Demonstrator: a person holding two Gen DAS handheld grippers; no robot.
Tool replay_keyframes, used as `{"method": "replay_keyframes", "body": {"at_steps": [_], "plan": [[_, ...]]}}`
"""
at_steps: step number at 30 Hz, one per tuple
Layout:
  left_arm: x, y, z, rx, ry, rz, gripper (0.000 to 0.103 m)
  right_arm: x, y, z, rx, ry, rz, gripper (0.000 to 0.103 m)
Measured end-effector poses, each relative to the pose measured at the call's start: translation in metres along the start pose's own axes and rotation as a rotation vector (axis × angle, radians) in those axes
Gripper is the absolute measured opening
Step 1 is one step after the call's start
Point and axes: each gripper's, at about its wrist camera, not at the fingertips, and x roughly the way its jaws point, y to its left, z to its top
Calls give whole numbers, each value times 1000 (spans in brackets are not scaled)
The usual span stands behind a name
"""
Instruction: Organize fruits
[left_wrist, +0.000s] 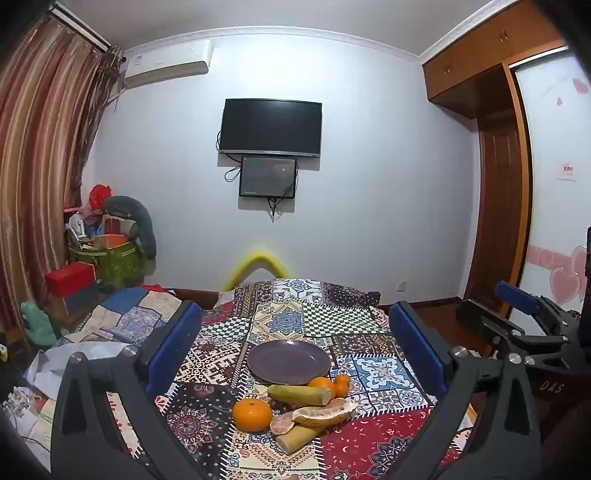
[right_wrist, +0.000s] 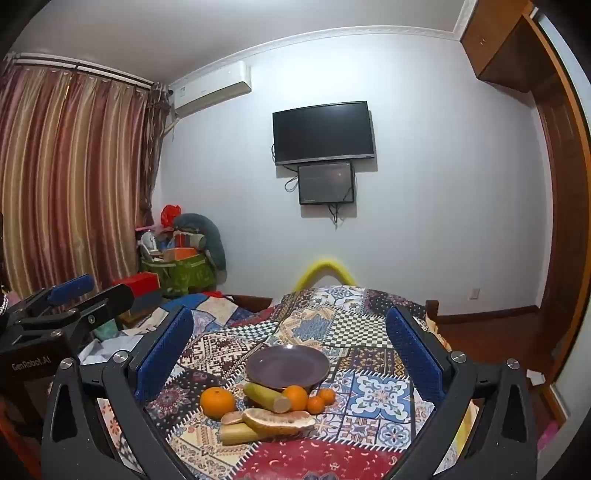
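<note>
A purple plate (left_wrist: 288, 360) (right_wrist: 287, 365) lies bare on the patchwork cloth. In front of it sits a cluster of fruit: a large orange (left_wrist: 252, 414) (right_wrist: 217, 402), a medium orange (left_wrist: 320, 384) (right_wrist: 295, 397), small oranges (left_wrist: 342, 384) (right_wrist: 320, 400), two green-yellow cane pieces (left_wrist: 299, 394) (right_wrist: 266, 397), and a peeled pomelo wedge (left_wrist: 325, 410) (right_wrist: 277, 419). My left gripper (left_wrist: 295, 343) is open, fingers wide on either side of the plate, holding nothing. My right gripper (right_wrist: 291, 347) is open and empty too. Both hover short of the fruit.
The patterned table (left_wrist: 384, 369) drops off at its right side to a wooden floor (right_wrist: 491, 332). The right gripper's body (left_wrist: 524, 325) shows at right in the left view. A yellow chair back (left_wrist: 258, 264) stands behind. Boxes and bags (left_wrist: 107, 258) crowd the left corner.
</note>
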Motion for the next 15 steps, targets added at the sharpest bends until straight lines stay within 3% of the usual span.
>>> {"method": "replay_keyframes", "body": {"at_steps": [15], "plan": [[-2,4,0,-30,-7,-2,103,-1,-4,-4,13,-16,6,103]]}}
